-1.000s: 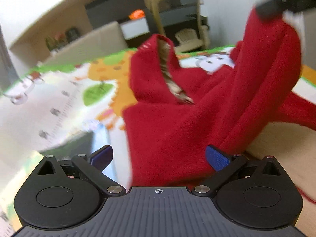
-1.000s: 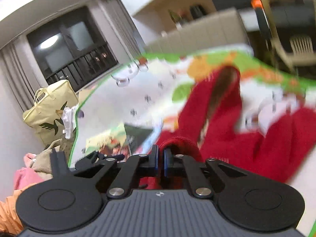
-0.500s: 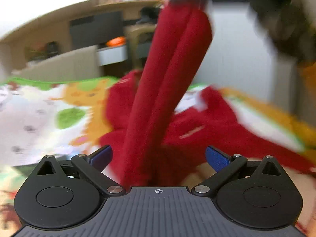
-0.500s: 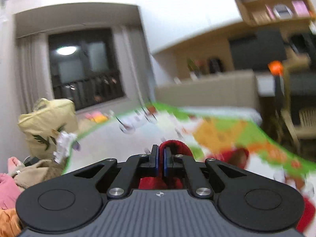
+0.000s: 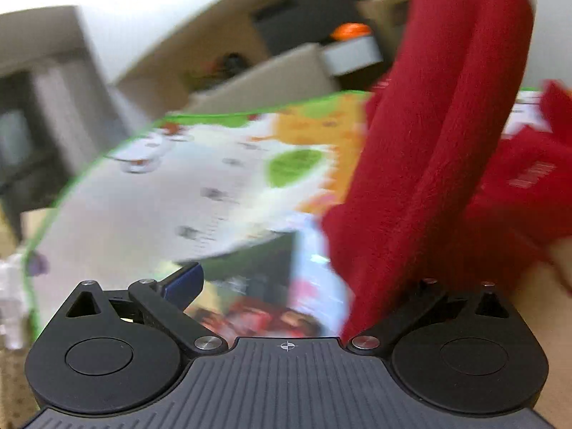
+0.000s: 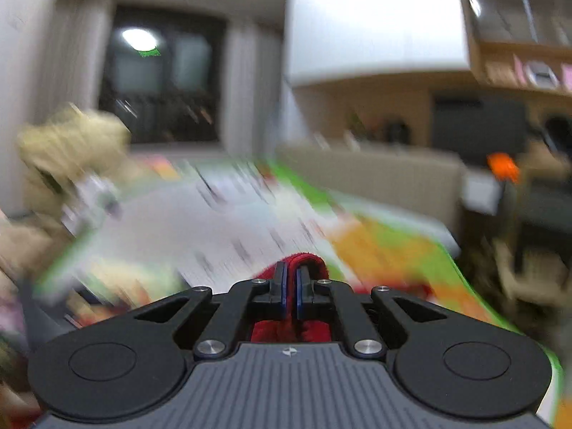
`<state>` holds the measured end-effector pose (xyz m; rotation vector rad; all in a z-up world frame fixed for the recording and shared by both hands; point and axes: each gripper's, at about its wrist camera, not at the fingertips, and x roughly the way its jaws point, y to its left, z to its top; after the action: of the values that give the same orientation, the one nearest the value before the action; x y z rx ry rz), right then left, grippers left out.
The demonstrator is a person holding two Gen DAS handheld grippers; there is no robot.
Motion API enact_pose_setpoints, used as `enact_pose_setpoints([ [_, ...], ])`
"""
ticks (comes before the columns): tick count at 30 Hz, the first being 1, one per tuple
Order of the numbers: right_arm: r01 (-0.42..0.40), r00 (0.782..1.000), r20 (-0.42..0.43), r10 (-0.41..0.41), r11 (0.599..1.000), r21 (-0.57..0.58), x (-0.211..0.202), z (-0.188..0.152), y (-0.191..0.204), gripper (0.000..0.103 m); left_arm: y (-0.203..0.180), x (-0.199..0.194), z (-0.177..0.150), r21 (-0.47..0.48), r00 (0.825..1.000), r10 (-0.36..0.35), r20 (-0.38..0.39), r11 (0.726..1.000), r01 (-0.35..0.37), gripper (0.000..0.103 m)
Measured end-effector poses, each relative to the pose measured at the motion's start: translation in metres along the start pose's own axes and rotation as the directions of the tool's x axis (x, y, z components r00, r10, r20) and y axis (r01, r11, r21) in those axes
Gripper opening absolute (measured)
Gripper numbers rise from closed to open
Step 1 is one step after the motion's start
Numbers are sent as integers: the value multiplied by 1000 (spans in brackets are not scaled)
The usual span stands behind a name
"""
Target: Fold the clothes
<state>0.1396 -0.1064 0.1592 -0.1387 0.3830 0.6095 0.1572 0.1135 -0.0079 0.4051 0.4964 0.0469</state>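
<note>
A red fleece garment (image 5: 439, 150) hangs as a thick, doubled column from the upper right of the left wrist view down onto the play mat (image 5: 214, 196). My left gripper (image 5: 289, 280) is open. Its left blue pad (image 5: 186, 280) shows, and the red fabric covers its right finger. In the right wrist view my right gripper (image 6: 290, 286) is shut on a folded edge of the red garment (image 6: 304, 261), which sticks up above the pads and bunches below them. It is held high over the mat (image 6: 250, 221). Both views are motion-blurred.
The colourful mat has a green border. A beige sofa (image 5: 271, 78) and dark cabinets stand beyond it. A yellow bag (image 6: 68, 150) and piled clothes lie at the left below a dark window (image 6: 161, 78). A chair and shelf are at the right (image 6: 536, 196).
My right gripper has kept its grip while sweeping over the mat. In the left view the hanging red fabric has shifted from the middle to the right and now covers the right finger.
</note>
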Motion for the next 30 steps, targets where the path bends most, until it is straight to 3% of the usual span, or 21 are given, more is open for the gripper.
enact_pose_setpoints([
  [2, 75, 980, -191, -59, 994, 78, 25, -44, -30, 5, 5, -18, -1, -15, 986, -166, 11, 986, 167, 103],
  [4, 116, 944, -327, -54, 978, 173, 43, -86, -53, 6, 9, -33, 3, -46, 943, -329, 50, 943, 331, 103],
  [6, 94, 947, -322, -12, 966, 240, 45, -97, -63, 7, 11, -39, 16, -88, 886, -452, 108, 883, 461, 103],
  [8, 63, 954, -299, 20, 963, 264, 43, -92, -63, 7, 11, -34, 31, -135, 830, -529, 178, 822, 553, 103],
  [11, 30, 942, -334, 45, 976, 217, 42, -92, -56, 9, 2, -3, 41, -245, 776, -590, 222, 736, 631, 103],
  [12, 29, 939, -341, 47, 977, 212, 39, -94, -57, 10, 0, 15, 42, -297, 772, -600, 210, 713, 635, 103],
  [13, 30, 939, -340, 51, 973, 228, 34, -95, -60, 17, 0, 38, 40, -360, 778, -604, 175, 696, 621, 103],
  [14, 41, 942, -333, 50, 964, 262, 21, -95, -67, 24, -2, 59, 37, -420, 791, -598, 131, 689, 590, 103],
  [16, 28, 965, -255, 63, 941, 338, -13, -96, -89, 49, 2, 90, 24, -526, 820, -571, 32, 688, 500, 103],
  [18, 47, 987, -158, 27, 894, 445, -47, -100, -117, 64, 12, 102, 14, -582, 819, -572, 31, 656, 480, 103],
  [19, 64, 993, -115, -7, 861, 504, -64, -104, -133, 66, 13, 103, 13, -588, 817, -576, 38, 648, 484, 103],
  [20, 85, 995, -91, -40, 813, 576, -74, -110, -151, 66, 12, 102, 15, -586, 818, -575, 33, 652, 481, 103],
  [22, 120, 993, -81, -90, 663, 739, -80, -131, -189, 66, 7, 101, 18, -560, 829, -560, 15, 682, 470, 103],
  [23, 123, 992, -83, -93, 609, 783, -72, -142, -199, 66, 5, 100, 19, -551, 833, -553, 11, 692, 466, 103],
  [24, 125, 992, -86, -96, 554, 823, -64, -152, -209, 66, 5, 96, 19, -550, 836, -548, 12, 695, 463, 103],
  [26, 126, 991, -91, -100, 436, 891, -48, -172, -228, 66, 13, 87, 17, -572, 833, -553, 26, 675, 466, 103],
  [28, 198, 975, -122, -186, 473, 859, -25, -173, -230, 64, 23, 76, 15, -599, 826, -561, 45, 647, 472, 103],
  [30, 247, 963, -134, -235, 558, 792, 0, -165, -228, 62, 34, 61, 14, -616, 824, -561, 71, 625, 479, 103],
])
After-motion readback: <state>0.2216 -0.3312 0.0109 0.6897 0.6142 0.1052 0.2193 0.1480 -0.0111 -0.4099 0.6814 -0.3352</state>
